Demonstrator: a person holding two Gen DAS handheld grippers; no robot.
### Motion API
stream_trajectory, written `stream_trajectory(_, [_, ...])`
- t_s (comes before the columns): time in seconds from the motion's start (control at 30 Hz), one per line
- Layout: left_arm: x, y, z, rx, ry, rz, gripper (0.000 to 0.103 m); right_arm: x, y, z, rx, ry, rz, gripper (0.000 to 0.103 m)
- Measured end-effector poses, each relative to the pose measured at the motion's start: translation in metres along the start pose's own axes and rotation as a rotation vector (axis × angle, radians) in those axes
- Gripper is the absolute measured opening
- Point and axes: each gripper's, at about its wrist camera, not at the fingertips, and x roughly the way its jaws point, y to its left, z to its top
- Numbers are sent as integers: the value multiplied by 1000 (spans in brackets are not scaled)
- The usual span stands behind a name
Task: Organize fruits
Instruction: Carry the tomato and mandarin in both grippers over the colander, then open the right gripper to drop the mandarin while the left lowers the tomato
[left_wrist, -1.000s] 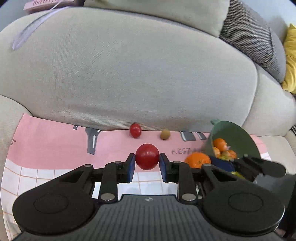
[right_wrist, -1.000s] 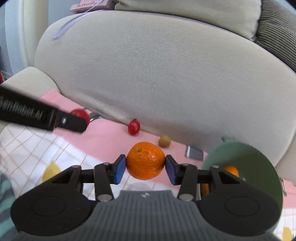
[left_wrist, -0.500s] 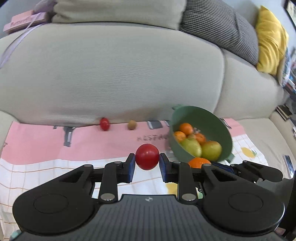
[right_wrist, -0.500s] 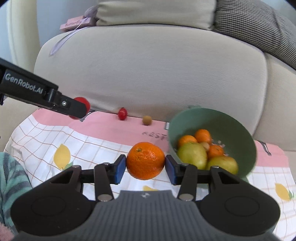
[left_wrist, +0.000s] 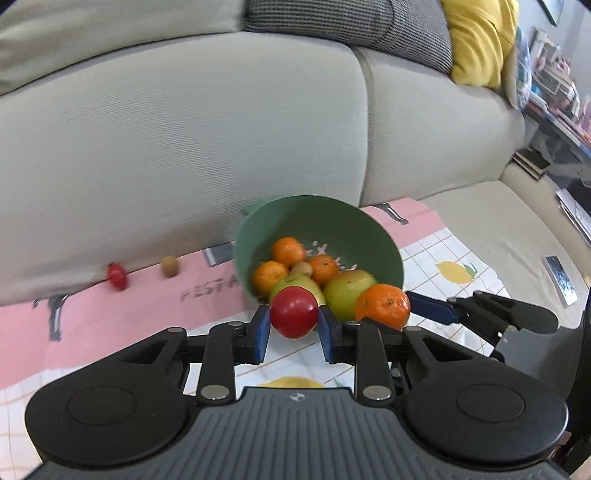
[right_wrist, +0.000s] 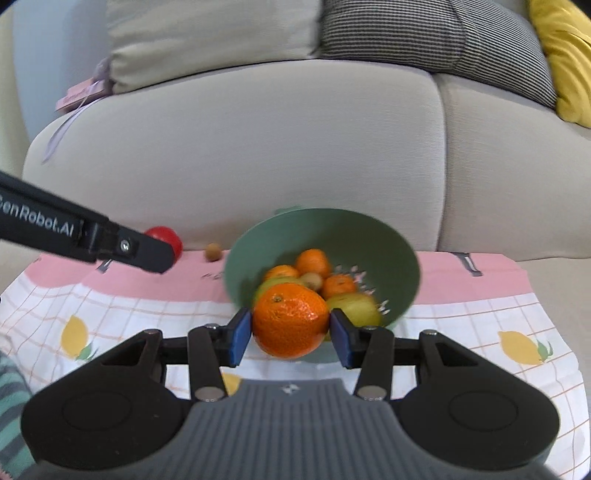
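Left tongs (left_wrist: 293, 328) clamped on a smooth, glossy red tomato (left_wrist: 294, 312), blue pads pressed to either side, held level just before the near lip of the bowl (left_wrist: 317, 218). Right tongs (right_wrist: 290, 334) gripping a round orange (right_wrist: 290, 319) with dimpled peel, likewise level and just short of the same rim. Seen from the left camera, same orange (left_wrist: 383, 305) pinched by long black fingers reaching in from the right.

Bowl matte green, deep and rounded, tipped toward the cameras on a cloth (right_wrist: 480, 306) with a pink band, thin grid lines and printed lemons, spread over a beige woven sofa (right_wrist: 258, 147). Inside the bowl: several small oranges (left_wrist: 288, 251), two yellow-green pears or apples (left_wrist: 349, 290) (blurred, hard to tell which), and pale slots in the base.

Against the sofa back, well left of the bowl: a second small tomato (left_wrist: 117, 276) and a brown, fuzzy-looking kiwi (left_wrist: 170, 266), apart from each other. Checked grey cushion (right_wrist: 424, 40) and yellow cushion (right_wrist: 565, 55) along the top.
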Motion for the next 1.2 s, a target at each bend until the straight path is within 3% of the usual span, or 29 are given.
stream_trajectory(0.27, [38,-7,32,35,30,-9,31,35,-22,18,-34,-5,-47,44])
stream_trajectory(0.57, [88,7,56,14,71,-27,31,89,-25,33,-161,85,-123,44])
stream_trajectory(1.03, [125,21,51,8,119,-55,31,132,-18,38,-328,262,-179,45])
stream_trajectory(1.2, [130,24,48,5,125,-66,31,134,-26,42,-296,299,-161,45])
